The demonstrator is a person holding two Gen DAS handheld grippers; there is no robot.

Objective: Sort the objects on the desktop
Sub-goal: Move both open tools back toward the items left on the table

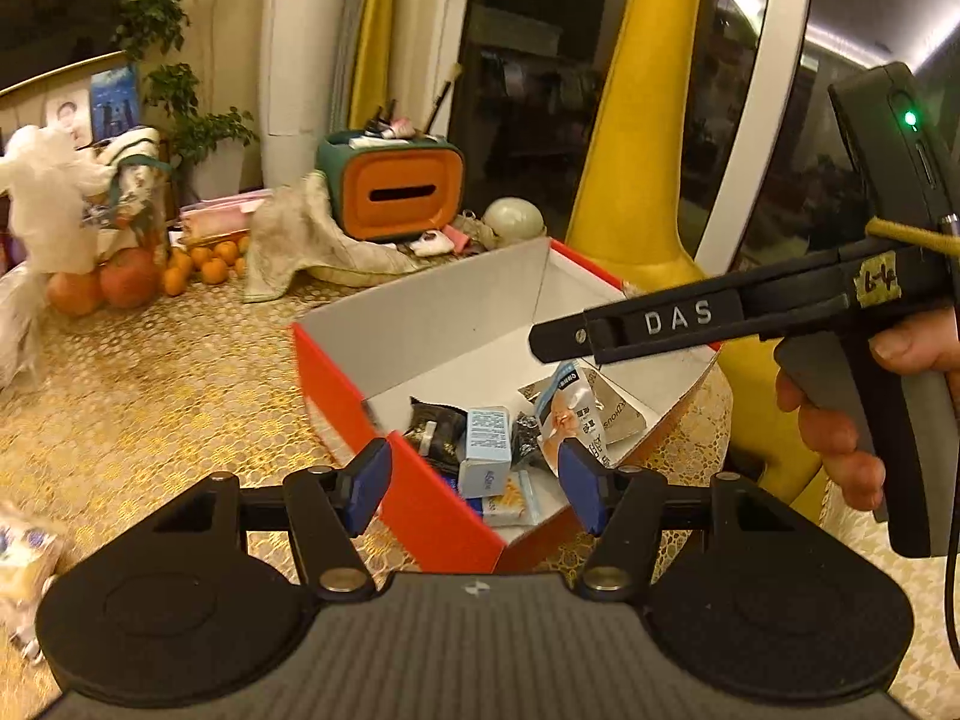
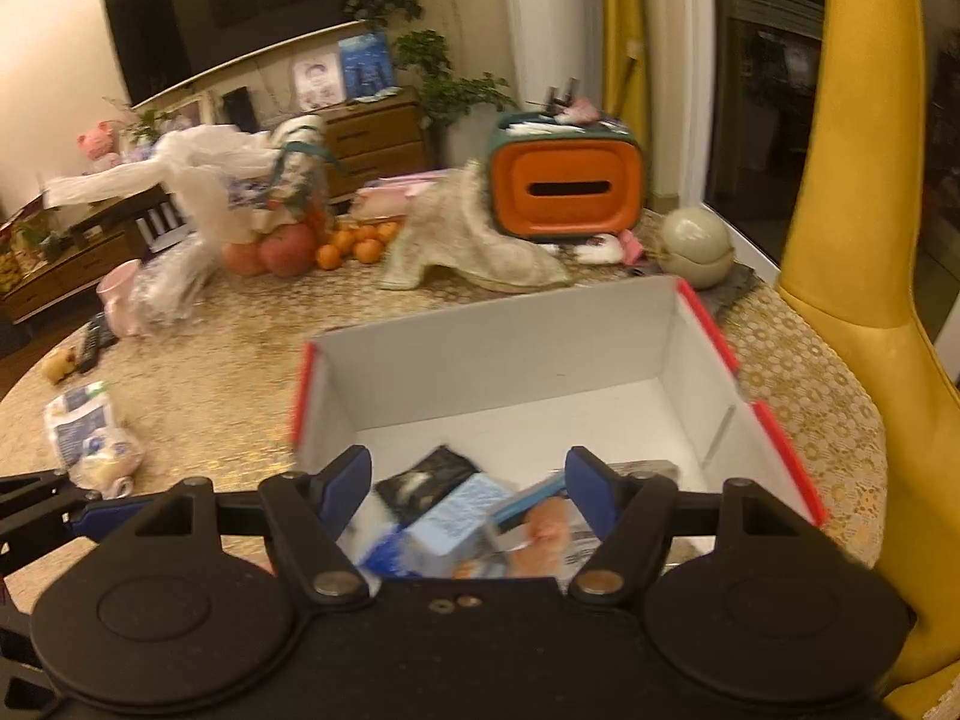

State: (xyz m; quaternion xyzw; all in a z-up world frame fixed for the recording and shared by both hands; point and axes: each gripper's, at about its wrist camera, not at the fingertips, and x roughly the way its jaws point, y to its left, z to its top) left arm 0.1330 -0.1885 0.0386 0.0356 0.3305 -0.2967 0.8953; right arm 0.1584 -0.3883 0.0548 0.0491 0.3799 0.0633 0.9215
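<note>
A red box with a white inside (image 1: pixel 420 324) (image 2: pixel 498 360) stands on the gold-patterned table. It holds several small items: a pale blue carton (image 1: pixel 487 450) (image 2: pixel 456 516), a black packet (image 1: pixel 435 426) (image 2: pixel 429 477) and a sachet with a face print (image 1: pixel 567 414) (image 2: pixel 543 531). My left gripper (image 1: pixel 477 486) is open and empty just above the box's near corner. My right gripper (image 2: pixel 468 492) is open and empty over the box's near end; its body shows in the left wrist view (image 1: pixel 720 318), held by a hand.
An orange and green tissue box (image 1: pixel 393 186) (image 2: pixel 564 183), a crumpled cloth (image 2: pixel 468 246), a pale round jar (image 2: pixel 696 246), oranges and apples (image 2: pixel 288 252) stand behind. A plastic-wrapped packet (image 2: pixel 90 438) lies at left. A yellow chair (image 2: pixel 858 240) stands at right.
</note>
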